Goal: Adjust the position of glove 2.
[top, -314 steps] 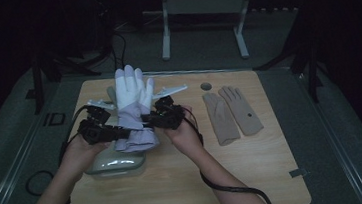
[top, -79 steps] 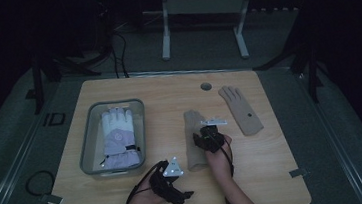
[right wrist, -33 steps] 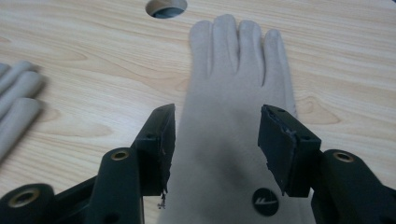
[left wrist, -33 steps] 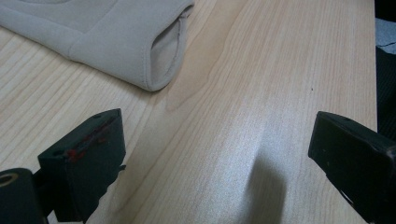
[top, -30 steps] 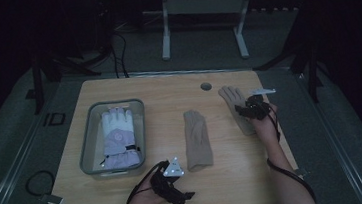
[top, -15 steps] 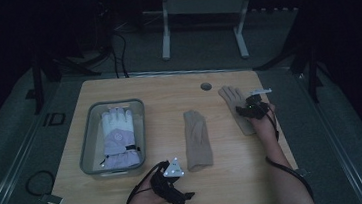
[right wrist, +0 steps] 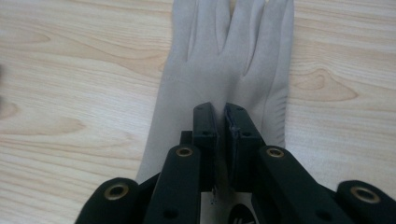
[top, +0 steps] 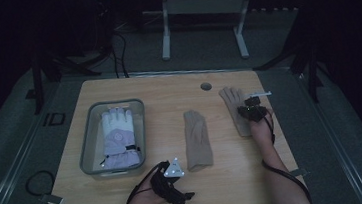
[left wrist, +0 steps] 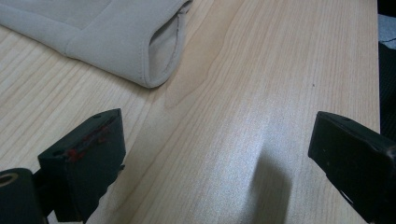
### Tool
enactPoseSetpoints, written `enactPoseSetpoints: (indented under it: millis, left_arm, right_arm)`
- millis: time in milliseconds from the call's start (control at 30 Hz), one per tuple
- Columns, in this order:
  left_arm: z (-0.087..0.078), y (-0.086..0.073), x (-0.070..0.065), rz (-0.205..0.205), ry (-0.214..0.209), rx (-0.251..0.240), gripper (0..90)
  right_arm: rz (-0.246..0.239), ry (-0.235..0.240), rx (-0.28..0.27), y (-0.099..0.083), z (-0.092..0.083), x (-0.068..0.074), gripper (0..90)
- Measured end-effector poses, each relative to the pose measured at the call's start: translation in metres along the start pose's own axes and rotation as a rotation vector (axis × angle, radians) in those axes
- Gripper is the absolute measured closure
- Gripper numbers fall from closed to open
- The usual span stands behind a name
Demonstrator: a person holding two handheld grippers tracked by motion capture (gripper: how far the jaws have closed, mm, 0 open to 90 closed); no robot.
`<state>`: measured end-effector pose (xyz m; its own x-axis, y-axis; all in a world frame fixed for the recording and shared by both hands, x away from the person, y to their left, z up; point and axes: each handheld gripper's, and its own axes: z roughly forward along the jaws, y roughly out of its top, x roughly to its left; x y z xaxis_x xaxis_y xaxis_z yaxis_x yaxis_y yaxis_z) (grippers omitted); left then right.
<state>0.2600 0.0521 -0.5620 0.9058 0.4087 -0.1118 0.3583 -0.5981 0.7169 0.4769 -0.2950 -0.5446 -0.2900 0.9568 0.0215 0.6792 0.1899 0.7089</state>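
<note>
A beige glove [top: 232, 104] lies flat at the table's right, fingers pointing away. My right gripper [top: 248, 107] sits on its palm. In the right gripper view its jaws have just been closing, and the right gripper [right wrist: 222, 112] now pinches a fold of the glove [right wrist: 224, 65]. A second beige glove [top: 196, 138] lies in the middle. My left gripper [top: 182, 189] rests near the front edge, just short of that glove's cuff [left wrist: 116, 32]. The left gripper [left wrist: 215, 140] is open over bare wood.
A clear tray [top: 89, 151] at the left holds a white and lavender glove [top: 117, 138]. A round hole [top: 206, 86] is set in the table's far side. Dark floor, cables and a stand's legs surround the wooden table [top: 168, 98].
The right gripper's jaws have closed onto the right-hand beige glove. That hand settled slightly over it. The left gripper and the middle glove have stayed put.
</note>
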Motion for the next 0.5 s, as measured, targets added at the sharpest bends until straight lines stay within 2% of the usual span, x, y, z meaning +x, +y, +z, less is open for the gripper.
enactPoseSetpoints:
  millis: [100,133,267,400,500]
  left_arm:
    - [0.000,0.000,0.000,0.000,0.002,0.002,3.9]
    - [0.000,0.000,0.000,0.001,0.001,0.002,3.9]
    - [0.000,0.000,0.000,0.001,0.002,0.004,3.9]
    - [0.001,0.000,0.000,0.003,0.002,0.009,3.9]
    - [0.000,0.001,-0.001,0.003,0.001,0.006,3.9]
  right_arm:
    - [0.023,0.000,-0.016,0.001,-0.006,0.003,84.1]
    - [0.048,0.004,-0.033,0.002,-0.011,0.005,84.1]
    - [0.071,-0.003,-0.066,0.007,-0.028,0.010,84.1]
    - [0.079,-0.020,-0.103,0.011,-0.049,0.016,84.1]
    - [0.106,-0.020,-0.131,0.011,-0.068,0.018,84.1]
